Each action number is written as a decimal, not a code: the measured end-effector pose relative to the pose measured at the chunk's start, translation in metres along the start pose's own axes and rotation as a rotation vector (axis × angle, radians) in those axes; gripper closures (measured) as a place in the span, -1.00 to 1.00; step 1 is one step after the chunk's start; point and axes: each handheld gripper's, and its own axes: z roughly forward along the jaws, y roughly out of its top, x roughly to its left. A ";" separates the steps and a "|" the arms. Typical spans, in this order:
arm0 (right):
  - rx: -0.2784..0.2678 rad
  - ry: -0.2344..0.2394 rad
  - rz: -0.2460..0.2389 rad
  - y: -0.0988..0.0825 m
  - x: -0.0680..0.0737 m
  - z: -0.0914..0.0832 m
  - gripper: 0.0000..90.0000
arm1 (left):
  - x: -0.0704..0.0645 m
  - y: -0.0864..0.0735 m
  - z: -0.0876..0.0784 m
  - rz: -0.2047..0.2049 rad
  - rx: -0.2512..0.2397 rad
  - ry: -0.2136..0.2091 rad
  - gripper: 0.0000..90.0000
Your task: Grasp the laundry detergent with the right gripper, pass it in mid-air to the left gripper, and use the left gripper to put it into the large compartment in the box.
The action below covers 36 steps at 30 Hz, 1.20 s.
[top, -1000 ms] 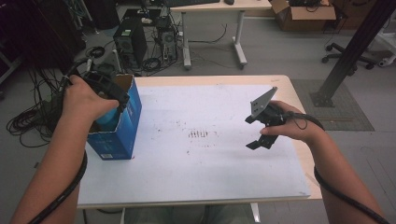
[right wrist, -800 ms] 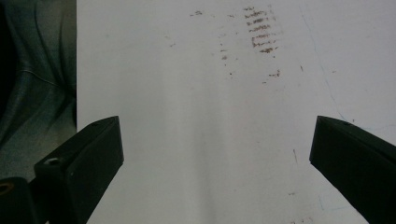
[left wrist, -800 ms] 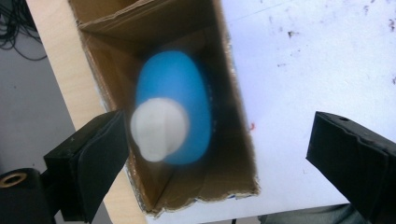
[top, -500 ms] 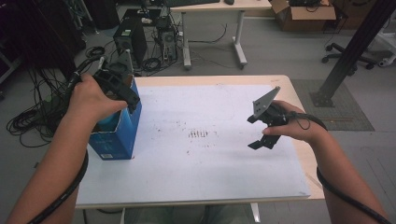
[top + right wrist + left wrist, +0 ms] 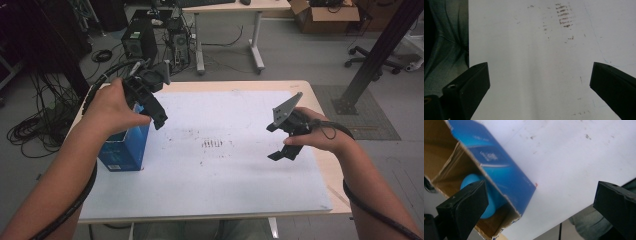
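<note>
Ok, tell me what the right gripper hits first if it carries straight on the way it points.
Most likely the bare white table top: the right gripper looks down onto it through open jaws, nothing between. Depth is unclear.

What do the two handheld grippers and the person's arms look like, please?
Both grippers are black with two blocky, flat-faced jaws. The right gripper carries a grey three-cornered plate on top. A thick black cable trails from it along the forearm; the left gripper has one too. The forearms are bare, with no sleeves in view.

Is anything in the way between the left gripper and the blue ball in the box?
Nothing visible. The left gripper hangs open above the open box, and the ball lies uncovered inside.
</note>
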 end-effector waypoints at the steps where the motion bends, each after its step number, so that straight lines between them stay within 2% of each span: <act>1: 0.002 -0.001 0.001 0.000 0.000 0.000 -0.94 | -0.004 0.001 -0.001 0.029 -0.005 -0.002 -1.00; 2: 0.002 0.000 -0.001 0.000 0.000 -0.001 -0.94 | -0.009 0.002 -0.002 0.085 0.001 -0.007 -1.00; 4: 0.001 0.001 0.000 0.000 0.001 -0.001 -0.94 | -0.017 0.004 -0.002 0.159 0.000 -0.008 -1.00; 5: 0.001 -0.001 0.000 0.000 0.001 -0.002 -0.94 | -0.024 0.005 -0.002 0.226 -0.002 -0.002 -1.00; 6: 0.004 -0.002 0.001 0.000 0.001 -0.002 -0.94 | -0.028 0.006 -0.003 0.251 -0.003 0.001 -1.00; 7: 0.006 -0.003 0.001 0.001 0.001 -0.002 -0.94 | -0.033 0.007 -0.003 0.297 -0.003 0.005 -1.00; 13: 0.019 0.000 -0.004 0.003 0.001 -0.004 -0.94 | -0.052 0.010 -0.004 0.436 0.005 -0.041 -1.00; 17: 0.036 0.004 -0.006 0.005 0.002 -0.003 -0.94 | -0.058 0.011 -0.003 0.486 0.005 -0.066 -1.00; 21: 0.054 0.015 -0.010 0.008 0.003 -0.002 -0.94 | -0.064 0.013 0.000 0.569 0.007 -0.067 -1.00; 23: 0.070 0.021 -0.011 0.009 0.005 -0.002 -0.94 | -0.066 0.013 0.001 0.591 0.007 -0.073 -1.00; 25: 0.081 0.024 -0.015 0.010 0.006 -0.002 -0.94 | -0.070 0.013 0.002 0.650 -0.012 -0.070 -1.00; 27: 0.096 0.028 -0.018 0.010 0.006 -0.002 -0.94 | -0.072 0.013 0.004 0.684 -0.010 -0.072 -1.00; 29: 0.107 0.030 -0.017 0.010 0.005 -0.002 -0.93 | -0.075 0.014 0.007 0.729 -0.011 -0.054 -1.00; 31: 0.112 0.029 -0.018 0.011 0.004 -0.003 -0.94 | -0.075 0.015 0.008 0.743 -0.007 -0.071 -1.00; 32: 0.113 0.028 -0.018 0.011 0.003 -0.003 -0.94 | -0.075 0.016 0.009 0.754 -0.008 -0.067 -1.00; 36: 0.113 0.029 -0.023 0.013 0.001 -0.004 -0.94 | -0.073 0.018 0.010 0.757 -0.010 -0.081 -1.00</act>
